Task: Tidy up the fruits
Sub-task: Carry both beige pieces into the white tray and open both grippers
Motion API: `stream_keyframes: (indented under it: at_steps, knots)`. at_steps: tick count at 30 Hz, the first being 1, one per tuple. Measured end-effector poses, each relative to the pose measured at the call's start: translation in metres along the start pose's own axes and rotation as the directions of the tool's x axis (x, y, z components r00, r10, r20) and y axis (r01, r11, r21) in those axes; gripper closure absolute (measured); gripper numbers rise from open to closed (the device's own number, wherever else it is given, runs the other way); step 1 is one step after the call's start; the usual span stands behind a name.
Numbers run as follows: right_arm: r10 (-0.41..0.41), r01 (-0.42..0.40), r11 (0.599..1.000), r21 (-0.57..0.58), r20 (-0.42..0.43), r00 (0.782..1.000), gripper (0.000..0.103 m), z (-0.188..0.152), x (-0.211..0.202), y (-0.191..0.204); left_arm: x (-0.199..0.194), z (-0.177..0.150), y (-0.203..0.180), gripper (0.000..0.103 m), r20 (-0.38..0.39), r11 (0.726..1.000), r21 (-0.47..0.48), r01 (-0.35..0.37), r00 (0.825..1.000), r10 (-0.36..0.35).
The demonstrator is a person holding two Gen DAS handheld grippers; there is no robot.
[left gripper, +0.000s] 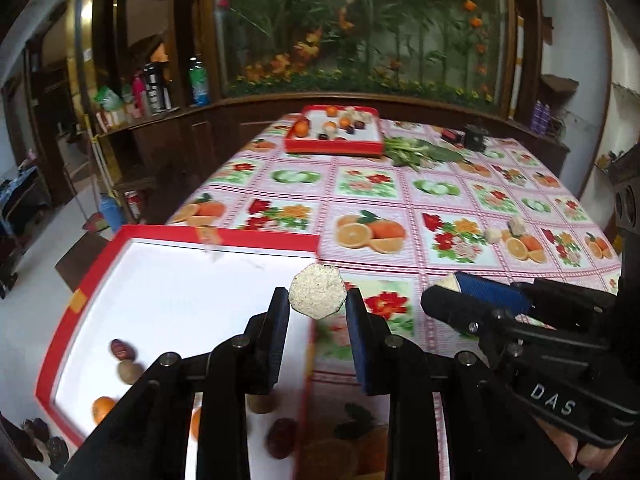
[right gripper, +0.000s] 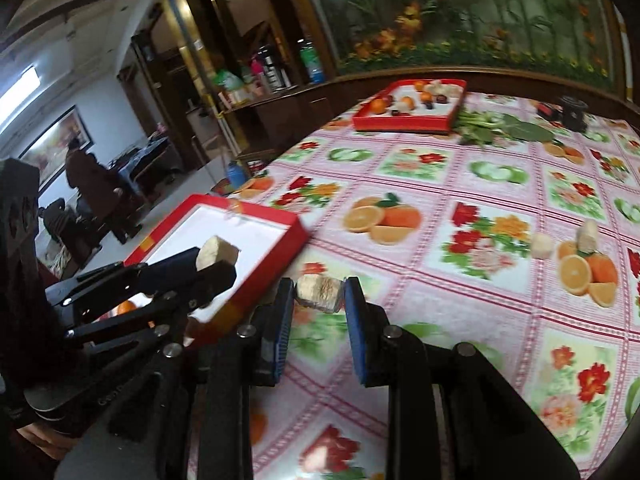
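Table (left gripper: pixel 360 200) with trays (left gripper: pixel 334 146), greens (left gripper: pixel 416 154)

I see a big flower mural (left gripper: pixel 360 24) filling the far wall, framed in dark wood. Left of it, dark wooden shelving (left gripper: pixel 132 92) w/ bottles & packets on the ledge. Table wears a pink checked cloth (left gripper: pixel 440 200) printed w/ oranges & flowers. Floor (left gripper: pixel 48 240) is pale, glossy. In the right wrist view, a framed picture (right gripper: pixel 56 140) on the white wall, bright ceiling light (right gripper: pixel 20 92) top left, someone in a dark coat (right gripper: pixel 100 196) standing far back.
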State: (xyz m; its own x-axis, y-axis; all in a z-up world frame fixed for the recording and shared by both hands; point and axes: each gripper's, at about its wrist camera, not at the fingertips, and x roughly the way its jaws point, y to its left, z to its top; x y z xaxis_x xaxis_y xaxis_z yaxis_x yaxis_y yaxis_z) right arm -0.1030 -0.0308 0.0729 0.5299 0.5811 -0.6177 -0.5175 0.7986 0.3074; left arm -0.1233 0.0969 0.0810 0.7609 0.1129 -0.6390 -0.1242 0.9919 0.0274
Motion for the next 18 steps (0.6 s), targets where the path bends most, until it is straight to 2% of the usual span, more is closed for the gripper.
stream_keyframes:
  at_steps: [7,18]
  knots:
    - [0.026,-0.027,0.998,-0.052,-0.014,1.000,0.075,0.002,0.010,0.031,-0.012,-0.003,0.031,0.075,0.039,0.997,-0.042,-0.072,0.997,0.074]
    - [0.075,-0.081,0.991,-0.109,-0.055,0.996,0.075,0.004,0.035,0.075,-0.015,-0.015,0.071,0.075,0.031,0.984,-0.095,-0.153,0.987,0.156]
